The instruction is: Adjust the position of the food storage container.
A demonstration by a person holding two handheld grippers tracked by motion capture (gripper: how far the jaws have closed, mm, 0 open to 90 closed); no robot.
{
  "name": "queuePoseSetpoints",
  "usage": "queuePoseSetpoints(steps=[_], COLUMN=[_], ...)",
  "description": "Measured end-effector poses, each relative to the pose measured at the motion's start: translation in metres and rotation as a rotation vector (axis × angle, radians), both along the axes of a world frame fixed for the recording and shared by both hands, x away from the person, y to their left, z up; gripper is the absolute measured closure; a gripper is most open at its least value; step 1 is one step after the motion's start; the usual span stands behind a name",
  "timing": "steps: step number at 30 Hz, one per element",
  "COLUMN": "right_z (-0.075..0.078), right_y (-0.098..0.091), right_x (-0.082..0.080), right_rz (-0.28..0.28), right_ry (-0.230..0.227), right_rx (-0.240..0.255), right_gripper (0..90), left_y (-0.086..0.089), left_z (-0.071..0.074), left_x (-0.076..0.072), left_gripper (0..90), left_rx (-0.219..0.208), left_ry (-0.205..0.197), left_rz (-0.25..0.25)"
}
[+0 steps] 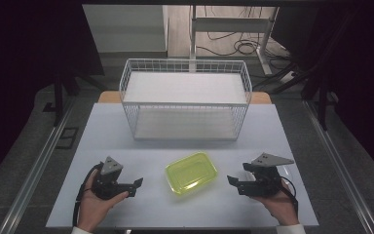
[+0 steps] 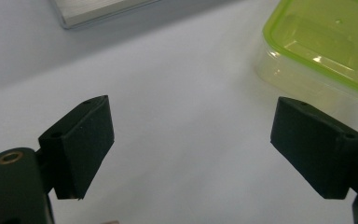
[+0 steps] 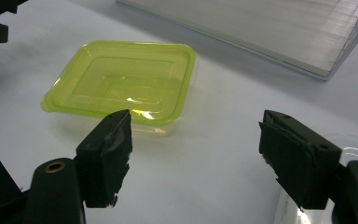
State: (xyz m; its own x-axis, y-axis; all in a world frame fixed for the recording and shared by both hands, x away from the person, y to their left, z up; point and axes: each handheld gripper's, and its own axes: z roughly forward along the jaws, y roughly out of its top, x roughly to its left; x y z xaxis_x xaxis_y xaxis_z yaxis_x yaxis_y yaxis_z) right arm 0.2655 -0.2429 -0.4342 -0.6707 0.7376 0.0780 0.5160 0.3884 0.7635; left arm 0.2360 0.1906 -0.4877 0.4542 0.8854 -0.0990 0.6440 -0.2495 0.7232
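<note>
Two hands hold the left claw (image 1: 135, 186) and right claw (image 1: 233, 184) wide open, empty, pointing inward as if ready to grab the green box (image 1: 191, 173) sitting between them on the tabletop (image 1: 112, 126).

At centre frame a translucent lime-green rectangular plastic container (image 1: 191, 173) lies on the pale bluish-white bench (image 1: 141, 195). Upper centre, the white wire-mesh rack (image 1: 185, 97) shows a fine grid pattern. Both hand-held grippers are black, lower corners.
</note>
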Motion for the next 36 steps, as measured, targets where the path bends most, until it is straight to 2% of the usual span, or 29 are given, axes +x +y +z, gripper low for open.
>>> queuePoseSetpoints(steps=[7,12,18,26,29,30,36], right_z=[0.0,-0.001,-0.002,-0.006,-0.005,-0.005,-0.006], right_y=[0.002,0.008,0.021,0.027,0.034,0.034,0.059], right_x=[0.001,0.002,0.001,0.002,0.0,0.0,-0.003], right_rz=[-0.006,-0.007,0.037,0.059,0.105,0.105,0.196], right_ry=[0.012,0.015,0.015,0.041,0.065,0.065,0.102], right_rx=[-0.02,-0.041,-0.056,-0.066,-0.071,-0.071,-0.096], right_gripper=[27.6,28.2,28.0,30.4,36.1,36.1,42.7], left_y=[0.0,0.006,0.012,0.011,0.011,0.011,0.008], left_z=[-0.002,0.0,0.006,0.003,0.003,0.003,0.004], left_x=[-0.002,-0.007,-0.01,-0.01,-0.01,-0.01,-0.01], left_gripper=[14.1,14.2,14.2,14.3,14.5,14.5,14.5], left_rx=[0.003,0.005,-0.006,-0.006,-0.008,-0.008,-0.01], left_ry=[0.025,0.02,-0.006,0.013,0.015,0.015,0.012], left_rz=[-0.016,-0.018,-0.002,0.001,-0.005,-0.005,-0.016])
